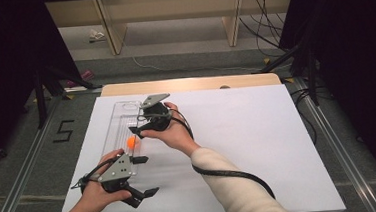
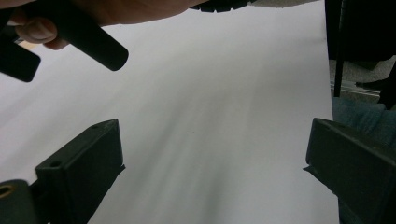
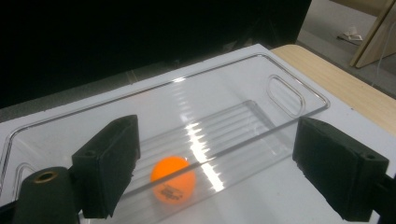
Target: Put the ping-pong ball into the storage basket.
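White sheet (image 1: 259, 146) covers wooden table (image 1: 189, 84); grey floor marked "5" (image 1: 64, 130). Orange ball (image 3: 173, 179) in clear tray (image 3: 289, 95), print unreadable. Left gripper (image 1: 148, 175) and right gripper (image 1: 139, 133): jaws apart, empty.

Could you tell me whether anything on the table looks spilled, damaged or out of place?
Nothing stands out. The clear tray lies flat on the white sheet, the orange ball sits inside it, and I see no spill or damage.

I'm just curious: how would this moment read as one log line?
orange ball: in clear tray | right gripper: open, by tray | left gripper: open, empty
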Demonstrator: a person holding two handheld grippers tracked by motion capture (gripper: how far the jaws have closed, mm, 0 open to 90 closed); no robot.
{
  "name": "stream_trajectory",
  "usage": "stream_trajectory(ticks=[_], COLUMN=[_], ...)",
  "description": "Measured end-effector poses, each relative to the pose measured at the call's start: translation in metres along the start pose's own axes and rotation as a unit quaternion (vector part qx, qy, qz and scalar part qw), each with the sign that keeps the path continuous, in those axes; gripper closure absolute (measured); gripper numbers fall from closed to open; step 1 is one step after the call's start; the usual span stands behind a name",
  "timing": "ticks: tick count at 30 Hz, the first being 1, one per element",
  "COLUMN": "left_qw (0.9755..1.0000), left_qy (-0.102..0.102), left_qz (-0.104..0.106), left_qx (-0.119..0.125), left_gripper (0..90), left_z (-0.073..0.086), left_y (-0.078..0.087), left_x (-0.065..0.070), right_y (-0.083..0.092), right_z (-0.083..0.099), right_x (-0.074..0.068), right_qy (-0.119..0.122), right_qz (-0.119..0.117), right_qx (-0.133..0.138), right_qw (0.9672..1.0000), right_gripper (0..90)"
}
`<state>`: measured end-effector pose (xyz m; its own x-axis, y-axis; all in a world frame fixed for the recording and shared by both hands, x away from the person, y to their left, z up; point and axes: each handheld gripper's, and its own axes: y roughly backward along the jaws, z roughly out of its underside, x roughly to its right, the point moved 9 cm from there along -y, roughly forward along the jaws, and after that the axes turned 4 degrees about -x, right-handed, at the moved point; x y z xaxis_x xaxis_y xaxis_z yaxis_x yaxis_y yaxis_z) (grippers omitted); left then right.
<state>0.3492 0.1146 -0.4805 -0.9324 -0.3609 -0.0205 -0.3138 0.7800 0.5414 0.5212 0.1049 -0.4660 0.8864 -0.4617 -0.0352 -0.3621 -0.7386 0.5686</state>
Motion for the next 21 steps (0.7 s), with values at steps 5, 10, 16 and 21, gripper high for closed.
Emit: stream_trajectory(ticks=[5, 10, 16, 21], left_qw=[1.0000, 1.0000, 1.0000, 1.0000], left_qy=[0.000, 0.000, 0.002, 0.002], left_qz=[0.000, -0.001, -0.002, -0.003], left_qx=[0.000, 0.000, 0.000, 0.001], left_gripper=[3.5, 3.5, 3.5, 3.5], left_z=[0.000, 0.000, 0.000, 0.000], left_y=[0.000, 0.000, 0.000, 0.000], left_x=[0.000, -0.001, -0.001, -0.001], right_y=[0.008, 0.016, 0.027, 0.035], right_z=[0.005, 0.011, 0.017, 0.023], right_x=[0.006, 0.010, 0.014, 0.018], right_qy=[-0.006, -0.008, -0.011, -0.012], right_qz=[0.008, 0.009, 0.014, 0.018], right_qx=[0.000, 0.000, 0.002, 0.002], right_qw=[0.9999, 0.9999, 0.9998, 0.9998], right_gripper=[16.2, 16.2, 16.2, 16.2])
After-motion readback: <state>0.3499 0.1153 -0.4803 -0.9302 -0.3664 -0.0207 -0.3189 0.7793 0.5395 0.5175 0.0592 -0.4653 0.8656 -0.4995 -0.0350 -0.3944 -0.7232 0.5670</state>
